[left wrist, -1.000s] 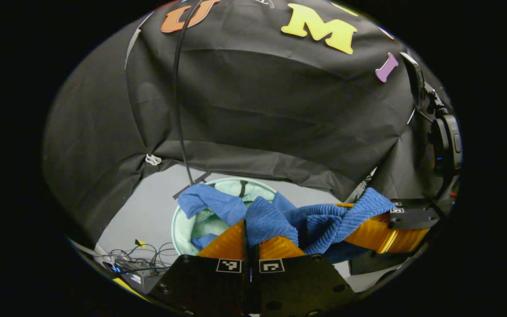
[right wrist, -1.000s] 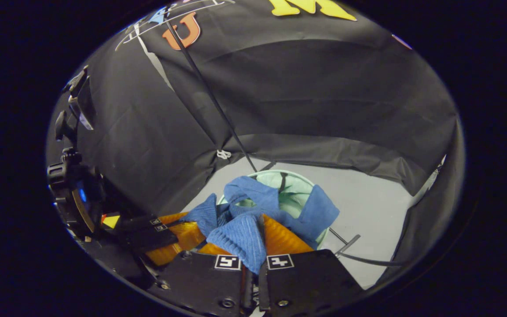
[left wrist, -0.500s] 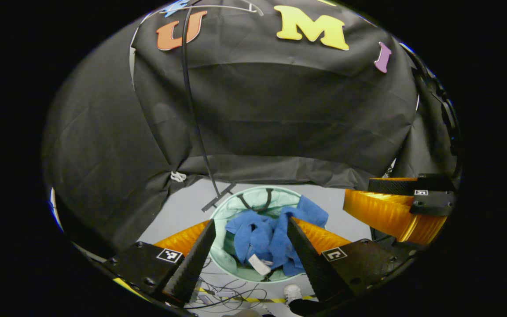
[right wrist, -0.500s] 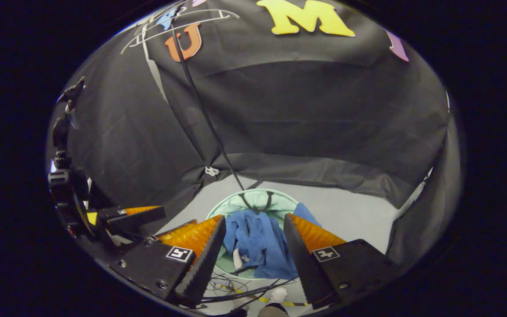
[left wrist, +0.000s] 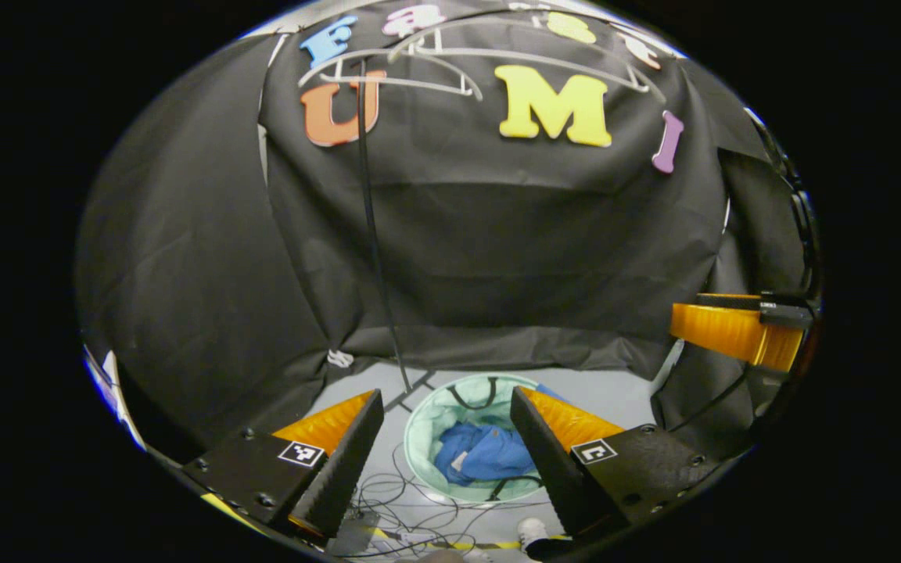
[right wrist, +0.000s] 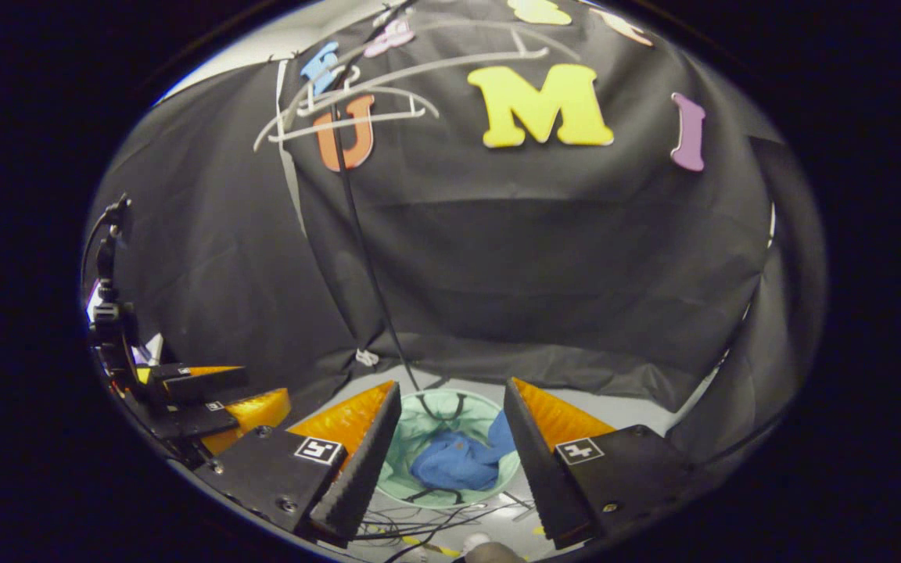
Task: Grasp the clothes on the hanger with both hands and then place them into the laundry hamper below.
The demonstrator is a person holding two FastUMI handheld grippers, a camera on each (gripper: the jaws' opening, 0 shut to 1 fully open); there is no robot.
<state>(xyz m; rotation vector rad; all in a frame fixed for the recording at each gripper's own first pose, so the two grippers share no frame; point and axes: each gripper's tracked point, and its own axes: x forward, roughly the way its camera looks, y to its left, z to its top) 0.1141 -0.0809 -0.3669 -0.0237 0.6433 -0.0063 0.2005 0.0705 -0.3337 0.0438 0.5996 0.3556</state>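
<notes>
Looking down along the left gripper (left wrist: 446,438) in the left gripper view, its two fingers stand wide apart with nothing between them. Framed in that gap, well below, is the pale green laundry hamper (left wrist: 427,422) on the grey floor (left wrist: 615,391), with the blue clothes (left wrist: 486,457) bunched inside it, a small white tag showing on the fabric. Black hamper handles arc at its far and near rims. Loose cables (left wrist: 411,508) lie tangled on the floor just in front of the hamper, and a white shoe toe (left wrist: 530,530) shows at the lower edge. High on the wall hang bare white hangers (left wrist: 419,66), and a thin black pole (left wrist: 372,234) runs from them down to a foot beside the hamper. At the right edge the right gripper (left wrist: 740,328) shows from the side; from here I cannot tell how its fingers stand.

The right gripper view settles that: the right gripper (right wrist: 450,442) is spread wide and holds nothing. Between its fingers sits the hamper (right wrist: 419,426), the blue clothes (right wrist: 458,461) heaped in it and one fold leaning up against the right-hand wall. The hangers (right wrist: 357,102) and pole (right wrist: 364,258) appear again, and cables (right wrist: 435,524) trail below the hamper. At the left edge the left gripper (right wrist: 208,399) shows, fingers apart.
</notes>
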